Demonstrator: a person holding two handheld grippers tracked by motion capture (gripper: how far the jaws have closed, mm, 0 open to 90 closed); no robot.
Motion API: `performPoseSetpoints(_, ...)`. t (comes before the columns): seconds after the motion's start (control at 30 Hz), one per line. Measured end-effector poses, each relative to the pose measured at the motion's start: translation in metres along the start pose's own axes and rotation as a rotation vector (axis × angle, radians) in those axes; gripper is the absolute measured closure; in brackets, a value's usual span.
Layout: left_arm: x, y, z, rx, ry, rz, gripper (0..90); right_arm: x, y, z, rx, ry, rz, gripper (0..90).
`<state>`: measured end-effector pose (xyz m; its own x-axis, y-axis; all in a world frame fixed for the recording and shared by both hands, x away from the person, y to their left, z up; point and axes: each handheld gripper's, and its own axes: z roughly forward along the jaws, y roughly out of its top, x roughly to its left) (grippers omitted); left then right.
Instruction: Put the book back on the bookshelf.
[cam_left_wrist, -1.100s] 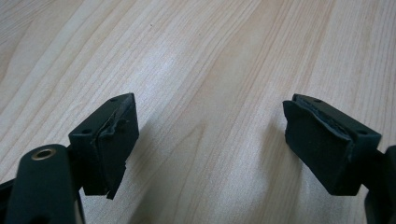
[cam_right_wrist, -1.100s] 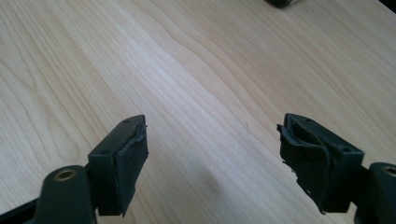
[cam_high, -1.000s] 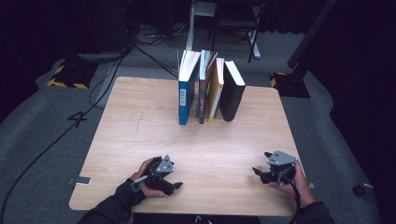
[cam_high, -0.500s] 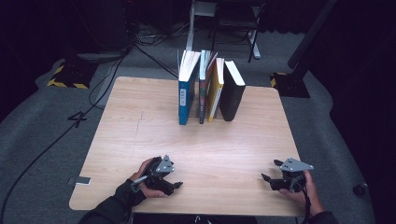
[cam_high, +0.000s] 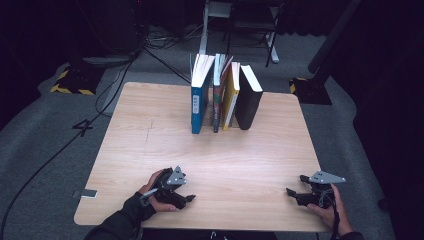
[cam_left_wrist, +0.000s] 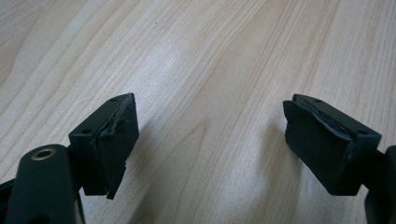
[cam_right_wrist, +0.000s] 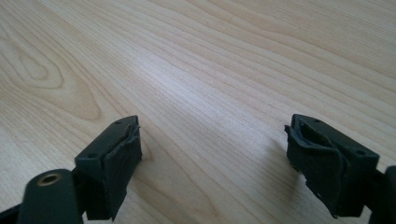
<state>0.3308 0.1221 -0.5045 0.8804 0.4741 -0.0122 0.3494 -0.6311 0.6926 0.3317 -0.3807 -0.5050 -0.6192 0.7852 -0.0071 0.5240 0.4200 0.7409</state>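
Resting near the table's (cam_high: 150, 150) front edge, the left claw (cam_high: 189, 199) and right claw (cam_high: 292, 192) both stood apart and empty; the right's jaws had just been opening. The row of upright books (cam_high: 222, 92) stood well beyond them at the far edge, spines toward the person, bare wood between.

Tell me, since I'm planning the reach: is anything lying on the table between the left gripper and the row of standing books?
Nothing visible. Bare table lies between the open left gripper and the books standing upright at the far edge.
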Motion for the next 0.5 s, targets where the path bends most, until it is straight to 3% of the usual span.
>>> performPoseSetpoints(0.5, 0.0005, -0.0003, -0.0001, 0.000, 0.004, -0.003, 17.3, 0.0004, 0.0003, 0.0002, 0.001, -0.002, 0.002, 17.9)
